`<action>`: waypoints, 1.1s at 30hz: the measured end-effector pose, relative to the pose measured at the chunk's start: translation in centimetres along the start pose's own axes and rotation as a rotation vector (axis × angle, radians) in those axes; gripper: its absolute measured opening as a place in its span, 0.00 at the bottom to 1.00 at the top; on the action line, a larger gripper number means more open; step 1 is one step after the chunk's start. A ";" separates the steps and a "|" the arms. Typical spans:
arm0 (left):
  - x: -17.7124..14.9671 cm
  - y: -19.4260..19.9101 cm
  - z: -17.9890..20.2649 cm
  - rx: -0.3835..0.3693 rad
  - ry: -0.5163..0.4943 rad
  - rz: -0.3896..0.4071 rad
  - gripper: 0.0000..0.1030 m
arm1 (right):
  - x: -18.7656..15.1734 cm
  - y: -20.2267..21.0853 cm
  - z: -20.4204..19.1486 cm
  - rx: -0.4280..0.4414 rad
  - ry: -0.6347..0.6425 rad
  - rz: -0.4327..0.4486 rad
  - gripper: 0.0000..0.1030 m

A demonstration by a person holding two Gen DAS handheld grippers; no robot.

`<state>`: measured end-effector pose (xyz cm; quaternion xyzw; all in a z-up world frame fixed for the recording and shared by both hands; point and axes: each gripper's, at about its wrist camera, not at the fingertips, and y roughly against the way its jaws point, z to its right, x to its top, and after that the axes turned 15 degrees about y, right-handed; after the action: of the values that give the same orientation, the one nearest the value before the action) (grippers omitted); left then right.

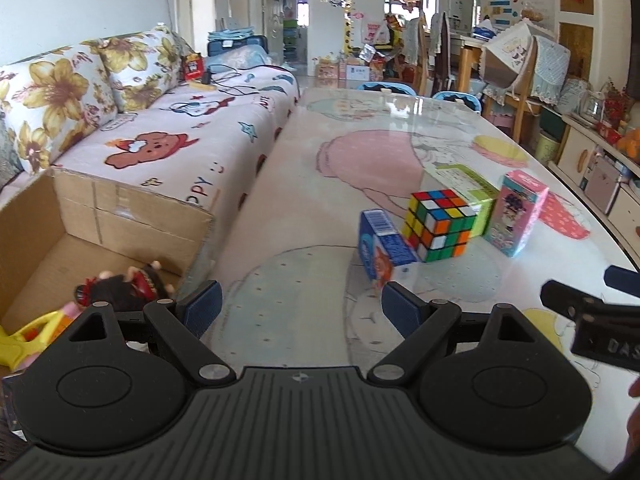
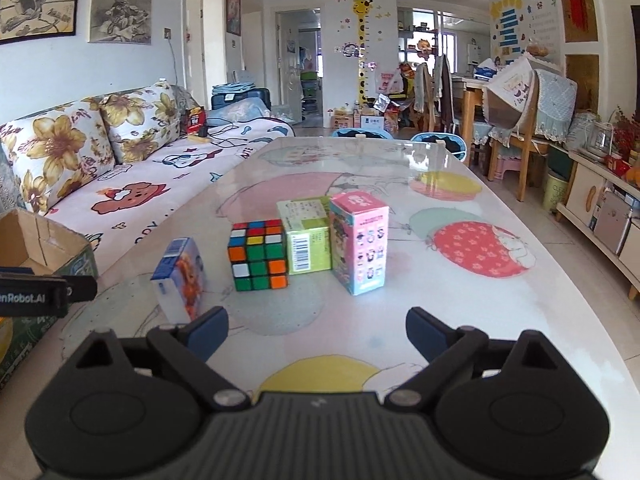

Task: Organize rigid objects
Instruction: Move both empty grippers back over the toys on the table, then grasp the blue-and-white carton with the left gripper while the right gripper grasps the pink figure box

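Observation:
A Rubik's cube (image 2: 258, 254) sits mid-table beside a green box (image 2: 306, 236) and a tall pink box (image 2: 360, 242). A small blue box (image 2: 180, 280) stands nearer, to the left. My right gripper (image 2: 316, 334) hovers open in front of them, nothing between its fingers. In the left wrist view the cube (image 1: 440, 224), blue box (image 1: 382, 250), green box (image 1: 468, 186) and pink box (image 1: 518, 212) lie ahead and to the right. My left gripper (image 1: 300, 306) stands open and empty over the table's left part. The right gripper's body shows at the right edge.
An open cardboard box (image 1: 132, 210) holding toys (image 1: 120, 284) stands left of the table (image 1: 280, 200), against a sofa (image 1: 180, 132). Chairs (image 2: 516, 128) and a cabinet (image 2: 600, 200) stand beyond the table's far and right edges.

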<state>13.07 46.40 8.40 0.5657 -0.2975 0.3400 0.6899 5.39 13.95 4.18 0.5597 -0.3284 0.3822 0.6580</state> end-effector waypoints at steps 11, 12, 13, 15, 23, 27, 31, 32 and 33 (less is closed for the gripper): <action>-0.4 -2.0 1.4 -0.018 -0.062 -0.032 1.00 | -0.7 -4.2 2.6 -0.059 -0.087 -0.063 0.93; -0.3 -2.3 1.5 -0.018 -0.061 -0.031 1.00 | -0.8 -4.5 2.7 -0.056 -0.095 -0.070 0.93; -0.3 -2.5 1.6 -0.017 -0.060 -0.029 1.00 | -0.8 -4.8 2.9 -0.051 -0.103 -0.078 0.93; -0.4 -2.7 1.7 -0.013 -0.055 -0.026 1.00 | -0.7 -5.7 3.2 -0.040 -0.118 -0.096 0.93; 0.0 -3.5 2.2 -0.006 -0.005 0.021 1.00 | 0.2 -7.7 3.8 -0.020 -0.109 -0.092 0.93; 0.3 -4.2 2.3 0.000 0.003 0.033 1.00 | 0.8 -8.8 3.9 -0.015 -0.085 -0.077 0.93; 0.3 -4.4 2.4 0.023 0.002 0.044 1.00 | 1.4 -9.3 3.6 -0.004 -0.050 -0.051 0.92; 0.4 -4.5 2.4 0.023 0.006 0.045 1.00 | 1.6 -9.6 3.6 0.000 -0.048 -0.048 0.92; 0.4 -4.4 2.4 0.023 0.007 0.049 1.00 | 1.7 -9.7 3.6 0.000 -0.047 -0.046 0.92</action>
<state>16.76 43.55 6.59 0.5651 -0.3050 0.3621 0.6756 14.68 9.87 1.52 0.5760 -0.3308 0.3534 0.6587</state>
